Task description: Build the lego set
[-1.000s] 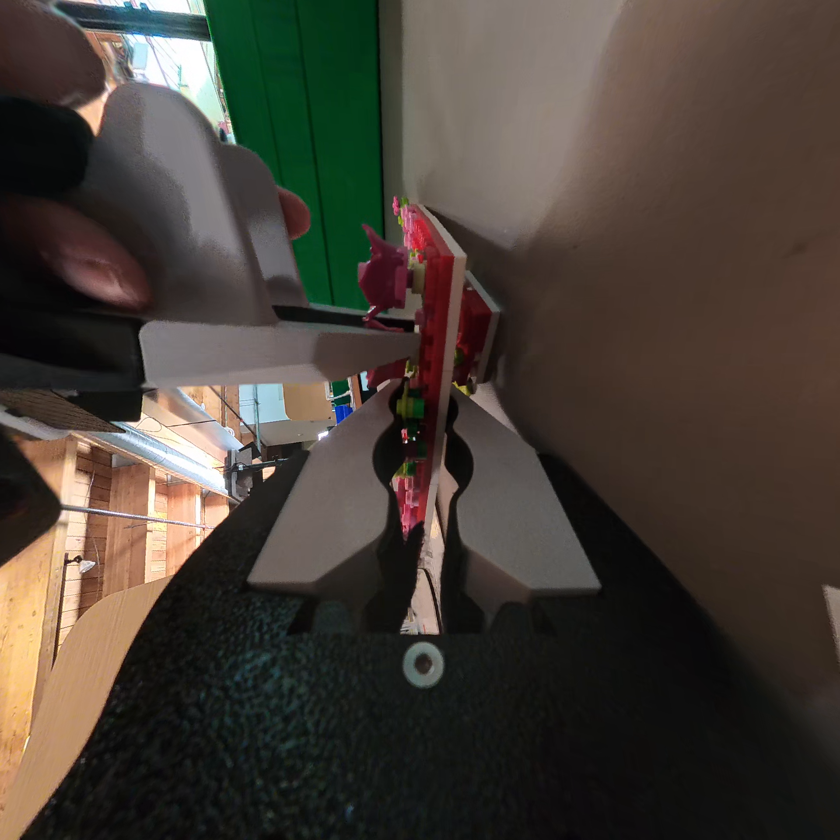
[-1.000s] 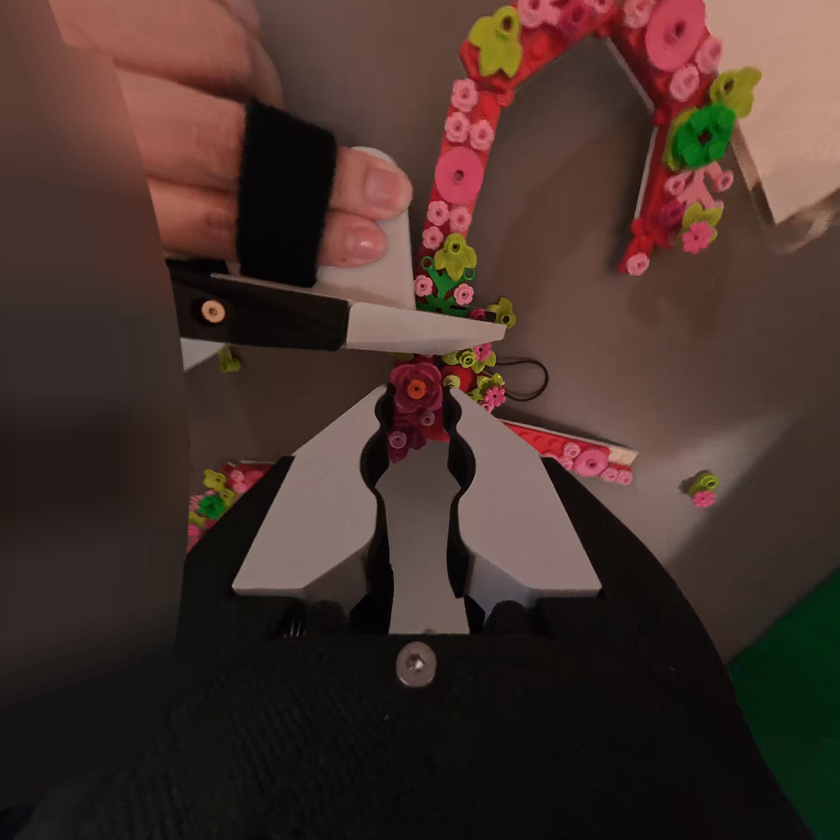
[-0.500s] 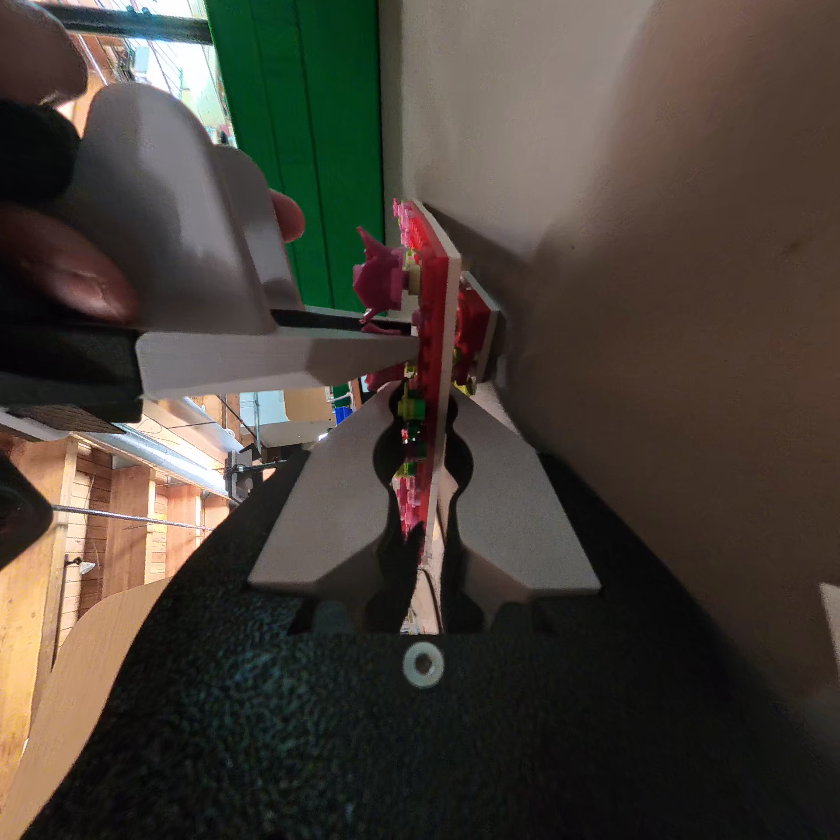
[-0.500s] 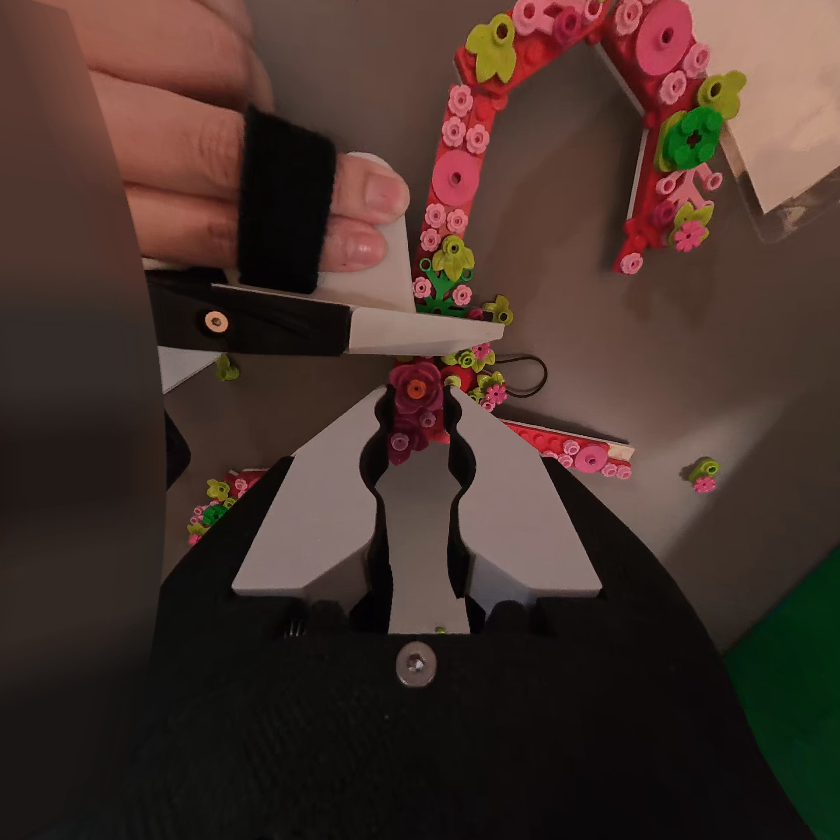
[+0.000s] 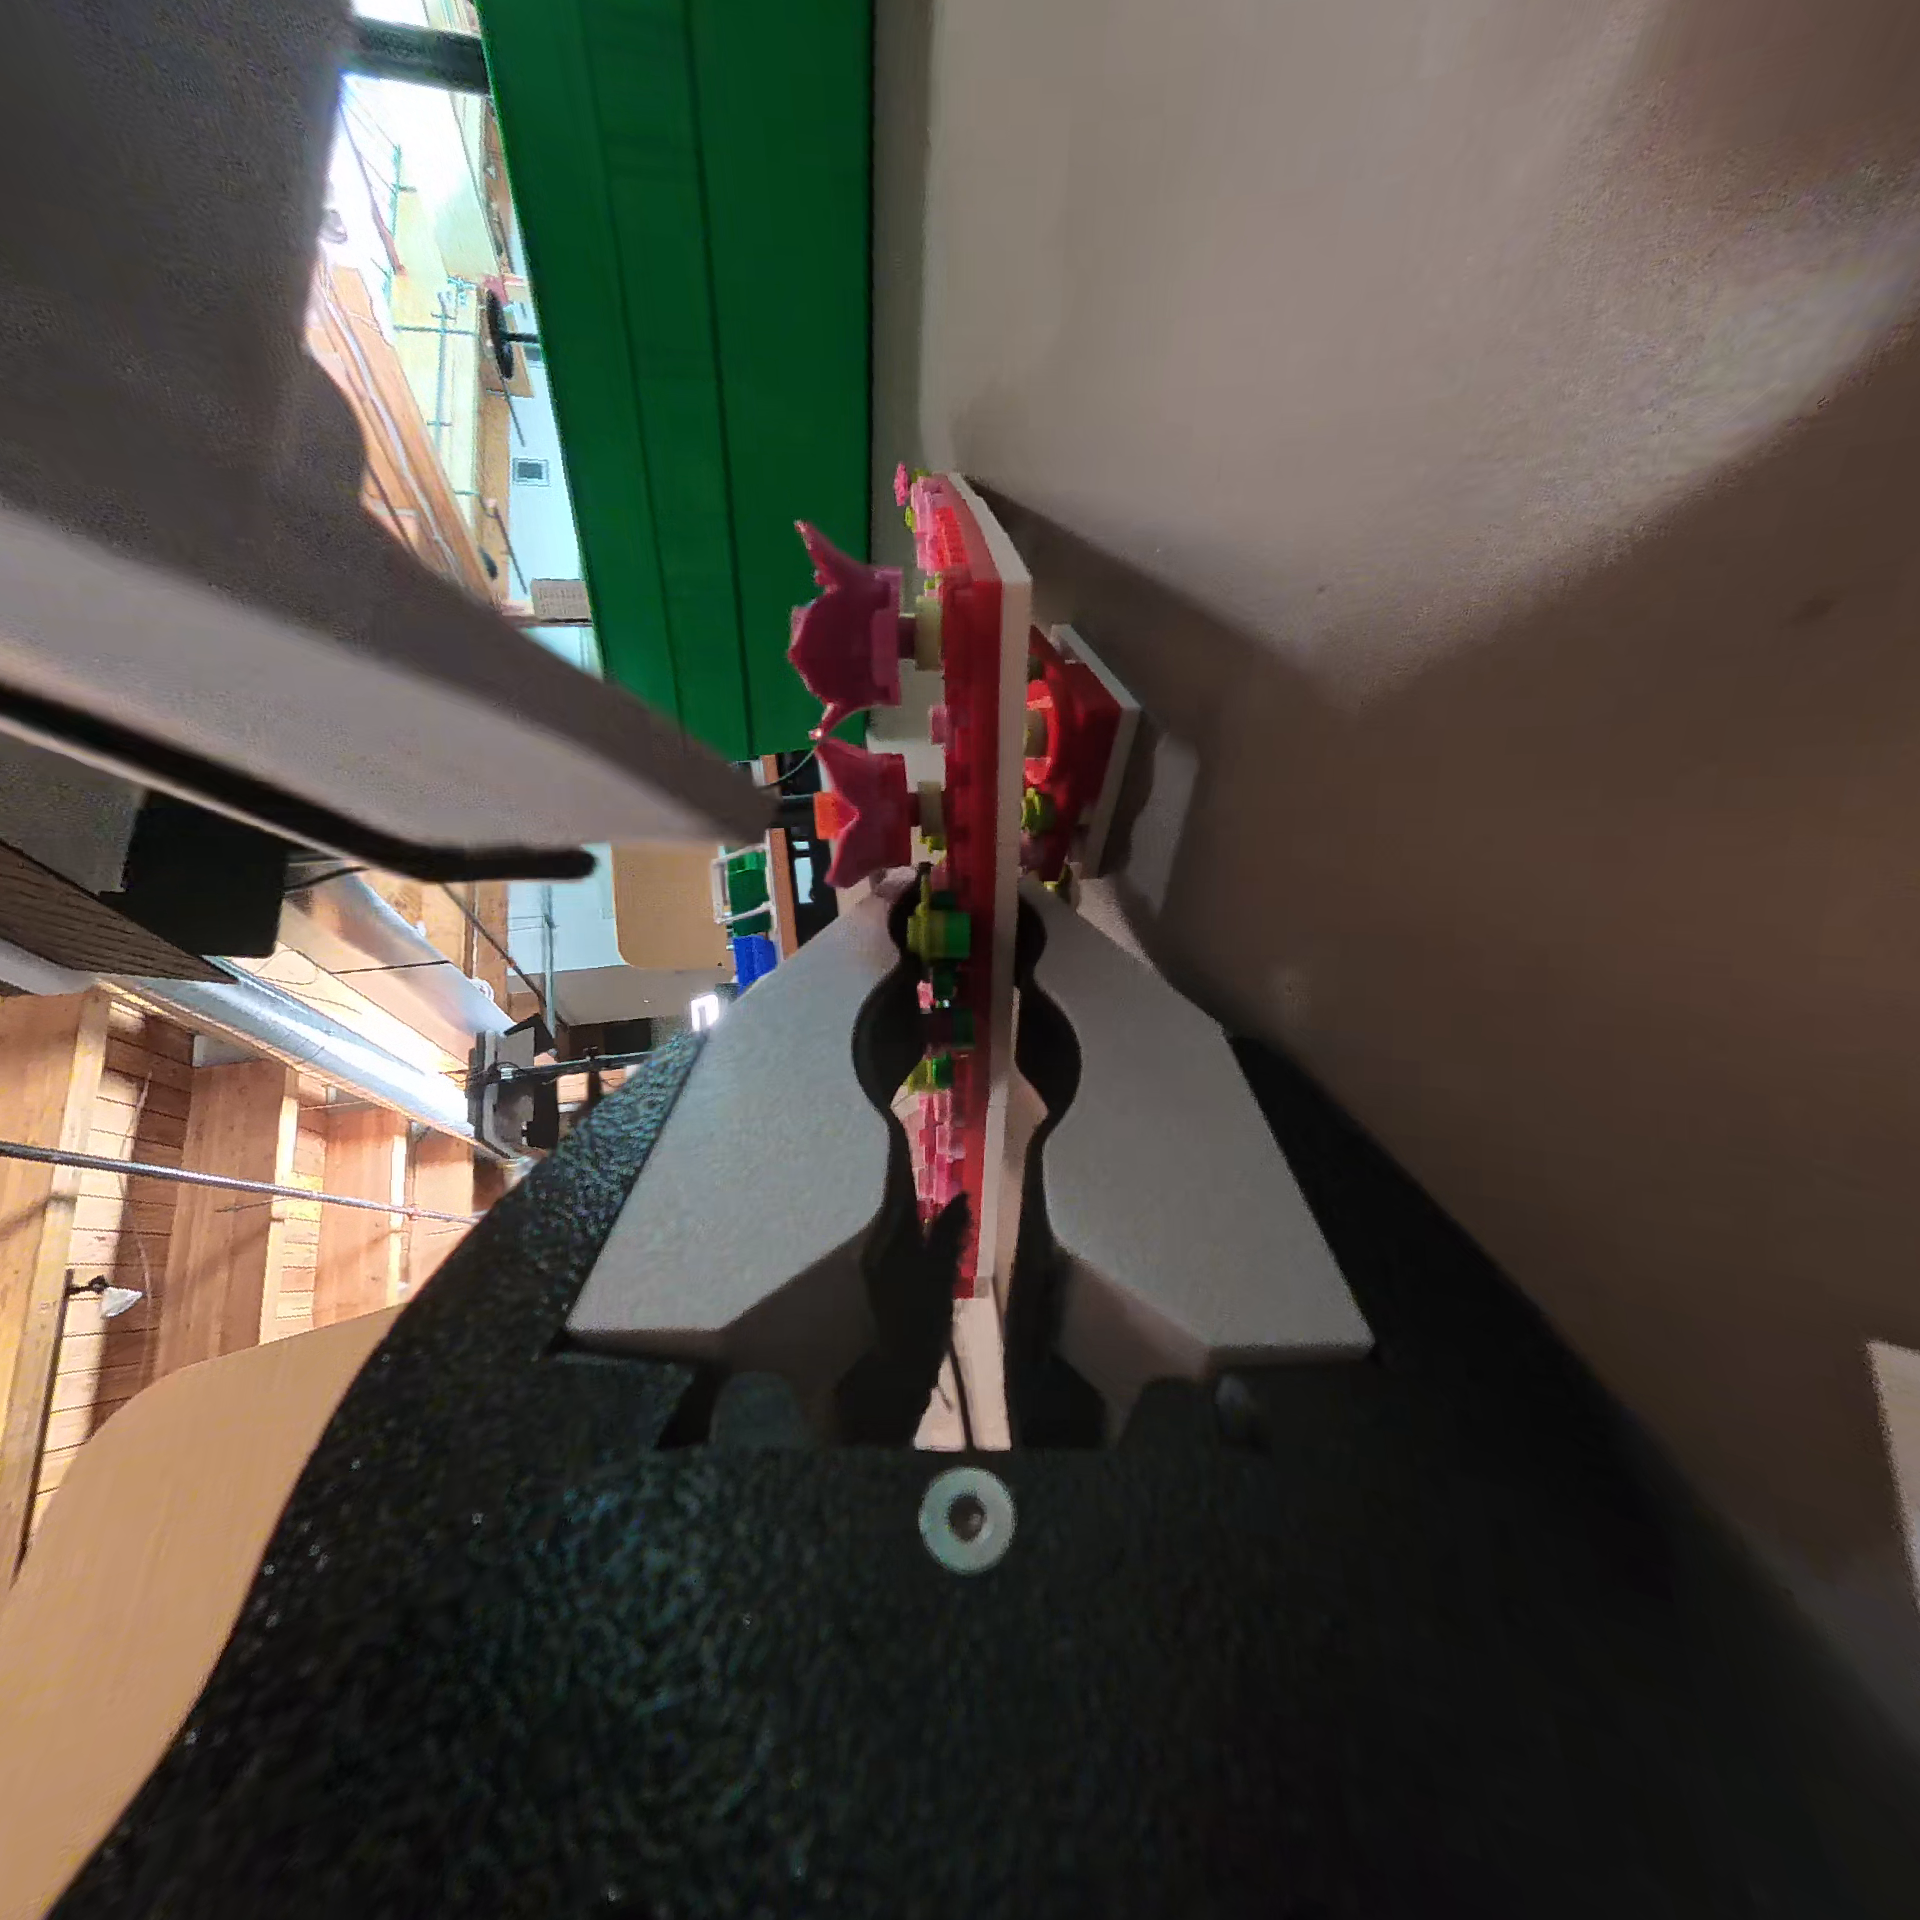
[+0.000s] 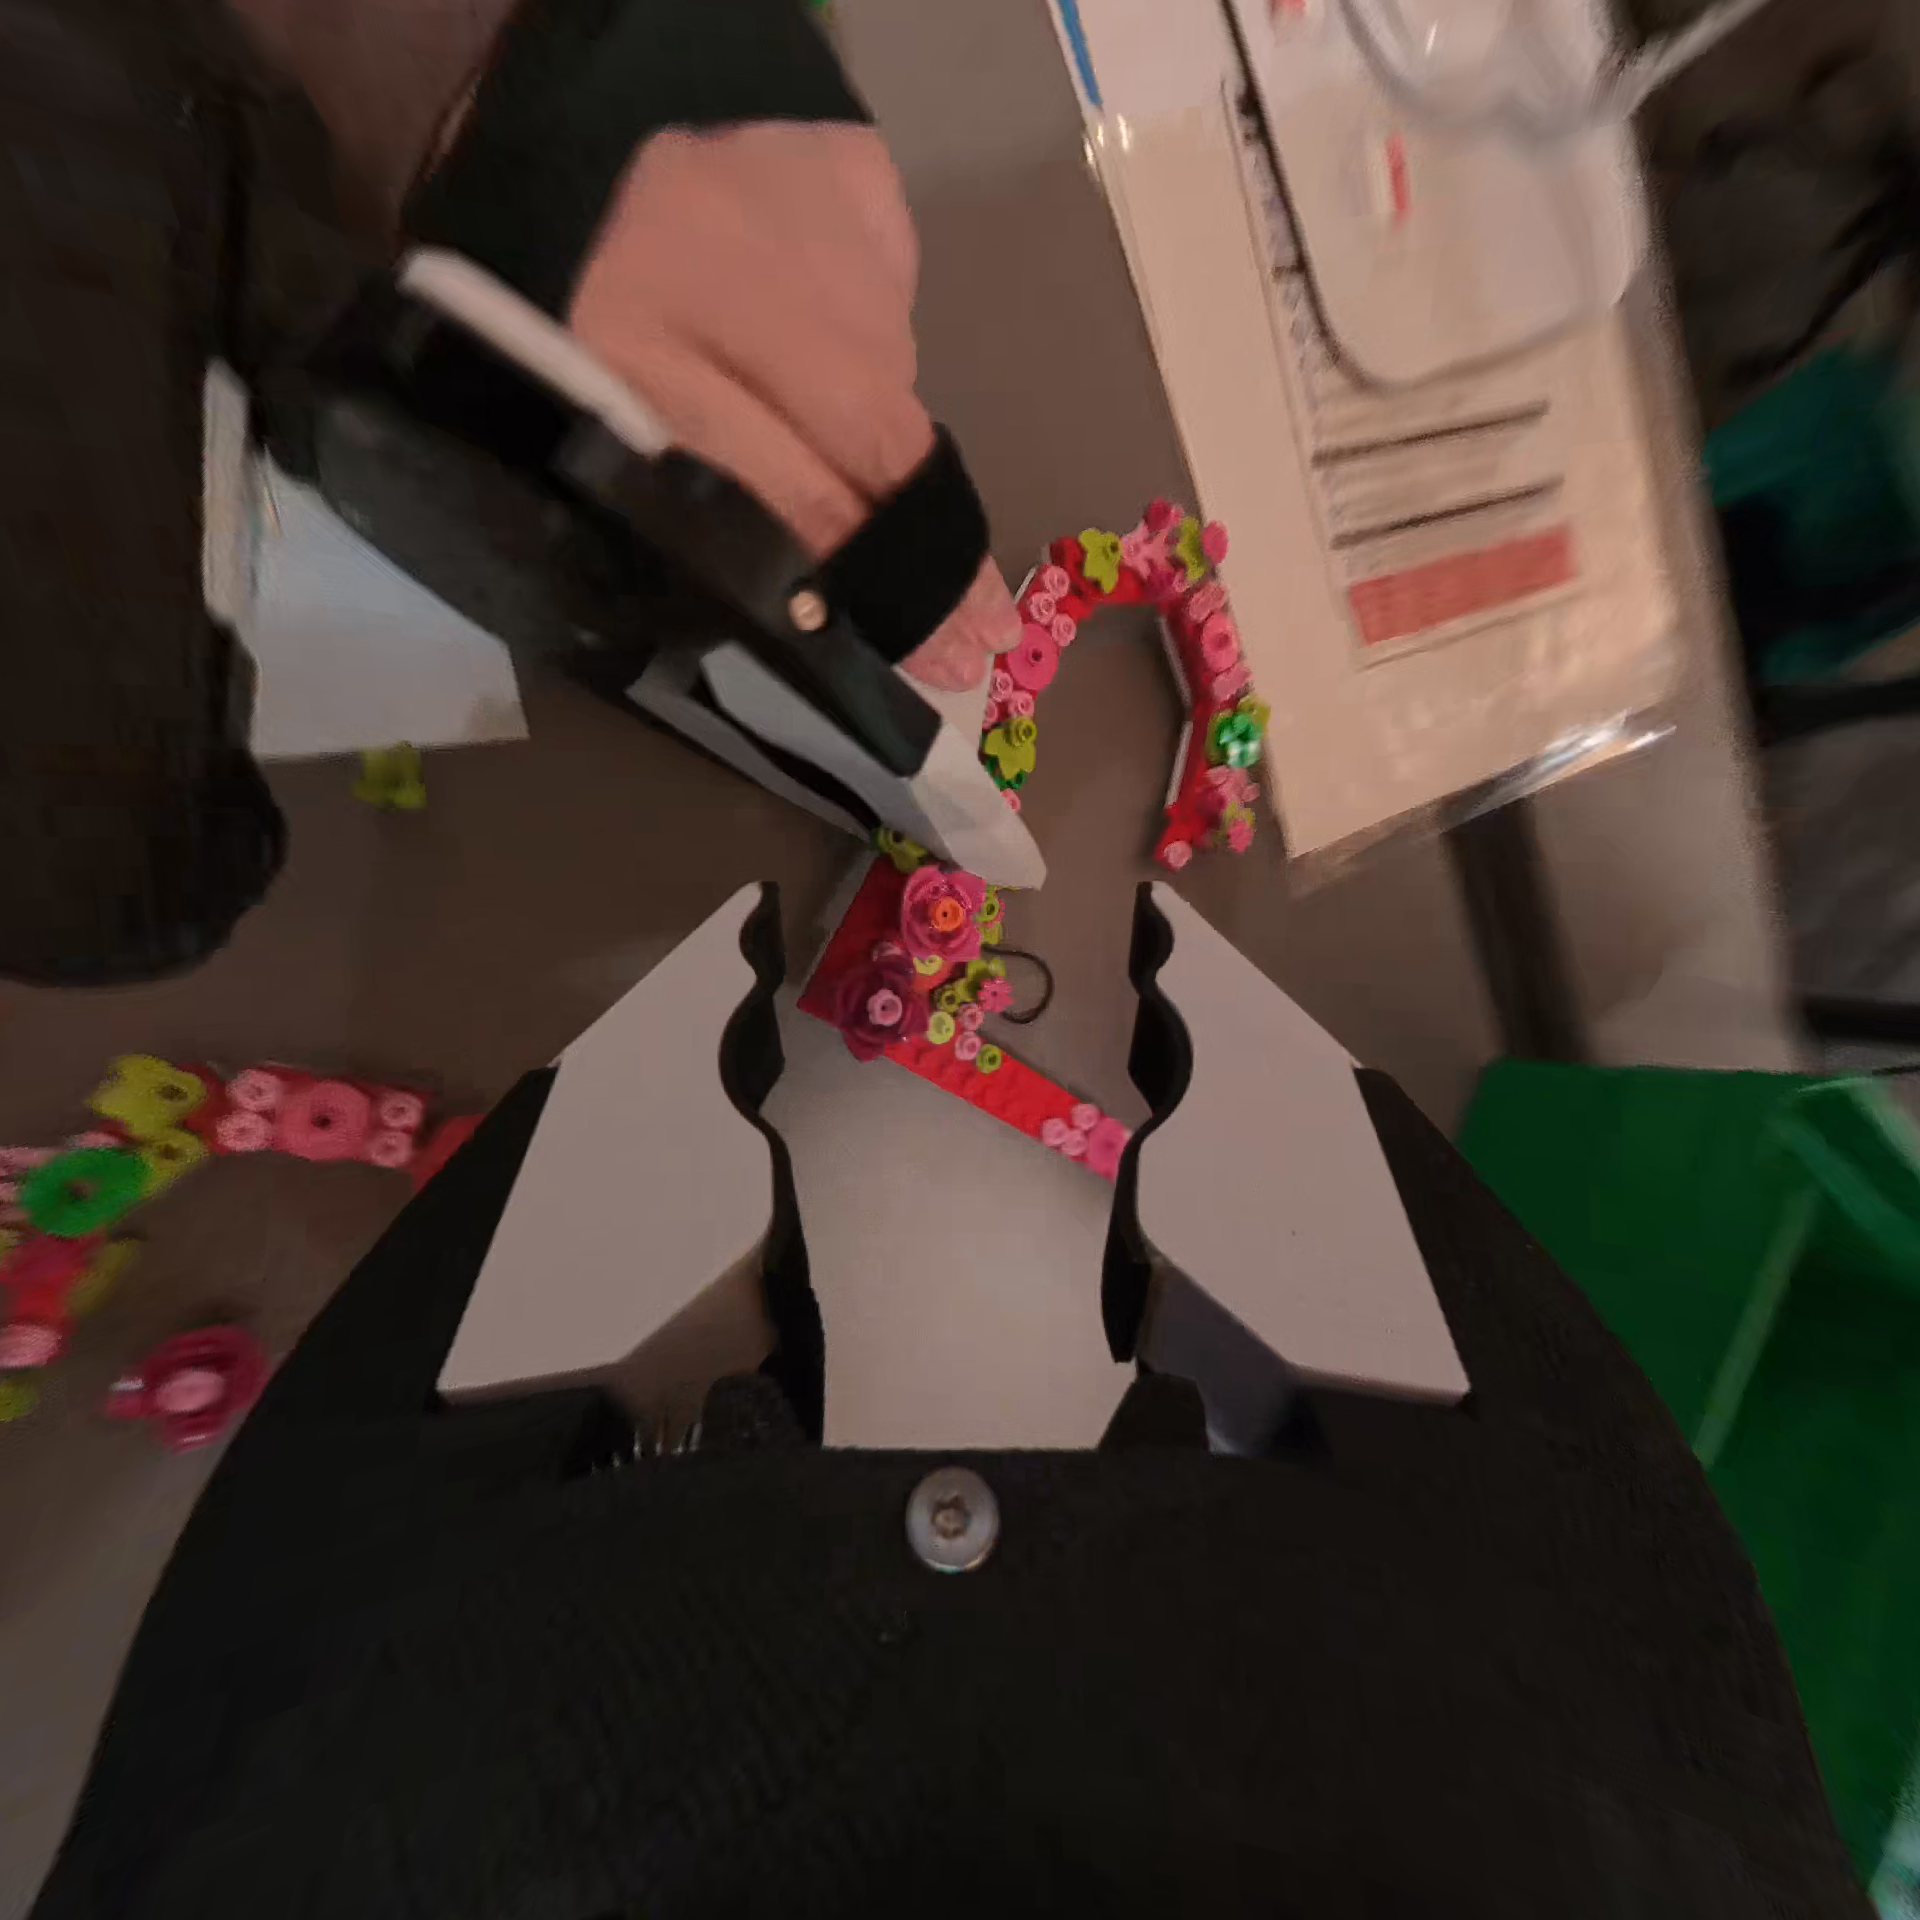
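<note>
The red heart-shaped lego frame (image 6: 1210, 644), studded with pink, lime and green flowers, lies on the grey table (image 6: 571, 935). My left gripper (image 5: 961, 899) is shut on the frame (image 5: 982, 727), which shows edge-on there. In the right wrist view the left gripper (image 6: 997, 847) clamps the frame's lower left side, with a hand on it. Two magenta roses (image 6: 940, 914) (image 6: 883, 1003) sit on the frame near its lower point; they also show in the left wrist view (image 5: 868, 821) (image 5: 847, 649). My right gripper (image 6: 951, 904) is open and empty above them. One of its fingers (image 5: 468, 748) shows at upper left.
Loose flower-covered red pieces (image 6: 312, 1112), a green flower (image 6: 83, 1190) and a magenta rose (image 6: 192, 1382) lie at the left. A lime piece (image 6: 390, 774) lies by a white sheet (image 6: 353, 644). A clear bag with paper (image 6: 1403, 416) lies at upper right. A green bin (image 6: 1662, 1299) stands at the right.
My right gripper has opened, let go of the magenta rose on the frame, and pulled back and up. The left gripper still holds the frame.
</note>
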`<state>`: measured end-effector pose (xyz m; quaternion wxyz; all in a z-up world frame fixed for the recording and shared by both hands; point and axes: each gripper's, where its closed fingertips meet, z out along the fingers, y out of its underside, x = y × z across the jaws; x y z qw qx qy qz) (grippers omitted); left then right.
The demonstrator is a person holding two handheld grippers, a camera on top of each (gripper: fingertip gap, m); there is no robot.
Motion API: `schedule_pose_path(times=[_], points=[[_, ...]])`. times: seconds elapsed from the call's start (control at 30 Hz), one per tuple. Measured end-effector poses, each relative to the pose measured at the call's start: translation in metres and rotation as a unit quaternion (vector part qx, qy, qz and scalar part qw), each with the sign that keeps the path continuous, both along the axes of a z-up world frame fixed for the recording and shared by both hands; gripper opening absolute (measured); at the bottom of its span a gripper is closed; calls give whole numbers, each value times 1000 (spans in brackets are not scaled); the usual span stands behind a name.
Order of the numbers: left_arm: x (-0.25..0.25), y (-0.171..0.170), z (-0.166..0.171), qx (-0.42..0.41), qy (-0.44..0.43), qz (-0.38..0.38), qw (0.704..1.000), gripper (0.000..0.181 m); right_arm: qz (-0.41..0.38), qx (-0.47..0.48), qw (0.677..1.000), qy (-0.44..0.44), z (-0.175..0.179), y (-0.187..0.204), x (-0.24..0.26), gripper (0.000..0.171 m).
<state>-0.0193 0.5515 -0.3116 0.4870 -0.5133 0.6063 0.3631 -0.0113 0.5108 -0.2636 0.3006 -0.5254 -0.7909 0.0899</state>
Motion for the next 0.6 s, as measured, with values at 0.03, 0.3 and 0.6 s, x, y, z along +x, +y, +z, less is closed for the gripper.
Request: schedule_pose_path(times=[0.03,0.3,0.6], points=[[0,0,0,-3,-5,0,1000,10,21,41,999,6,-1,-1,3,66],[2,0,0,-14,-24,0,1000,10,110,248,962,8,-25,-5,14,71],[2,0,0,-20,-36,0,999,10,101,361,927,11,-35,5,3,43]])
